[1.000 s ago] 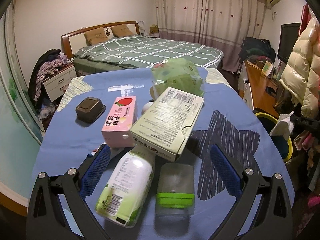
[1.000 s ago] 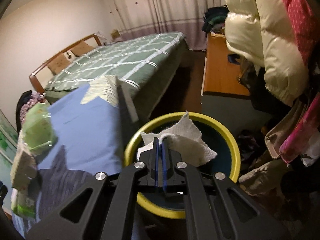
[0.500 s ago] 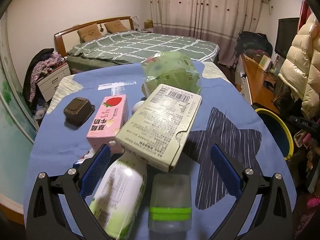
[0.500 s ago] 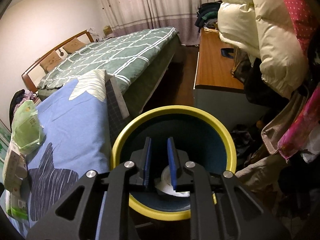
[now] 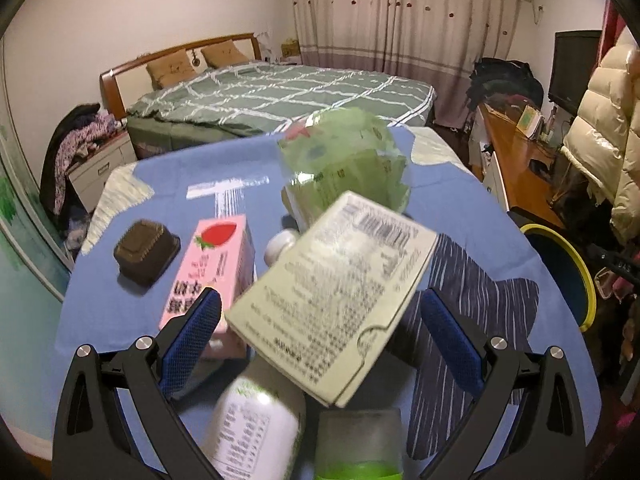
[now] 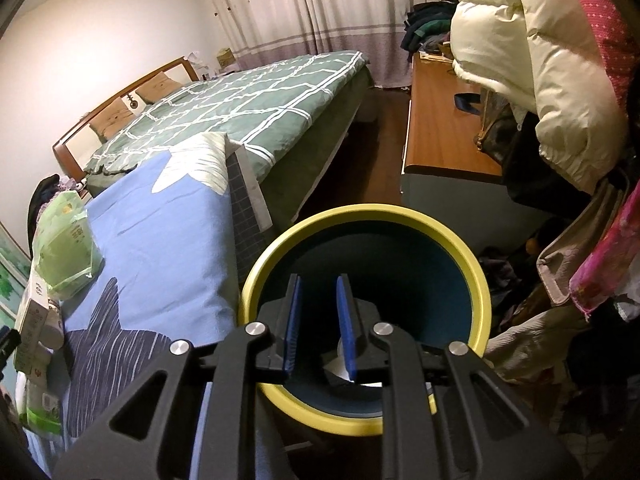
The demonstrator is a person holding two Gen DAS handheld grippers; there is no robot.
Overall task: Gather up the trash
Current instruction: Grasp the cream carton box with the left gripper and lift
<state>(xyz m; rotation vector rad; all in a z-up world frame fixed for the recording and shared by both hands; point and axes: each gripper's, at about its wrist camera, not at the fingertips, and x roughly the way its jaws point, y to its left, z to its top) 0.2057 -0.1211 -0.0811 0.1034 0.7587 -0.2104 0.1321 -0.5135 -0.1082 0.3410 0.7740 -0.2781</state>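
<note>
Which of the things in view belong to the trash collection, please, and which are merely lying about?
Job: bin; tissue inside it; pale green box; pink carton; white bottle; green packet.
Lying about: bed; puffer jacket; desk.

Table (image 5: 120, 312) under a blue cloth (image 5: 472, 216) with pale and dark striped star shapes. On the cloth – brown plastic tray (image 5: 146, 250) on the left, pink strawberry carton (image 5: 212, 270) just beside it, clear wrapper (image 5: 228, 188) flat further back. Middle cluster – green bag (image 5: 346, 158), small white round thing (image 5: 280, 242), pale green box (image 5: 340, 300) tilted over a white bottle (image 5: 256, 428), green-banded clear container (image 5: 358, 446) beside that bottle. Blurred, so contact under the box is unclear.
</note>
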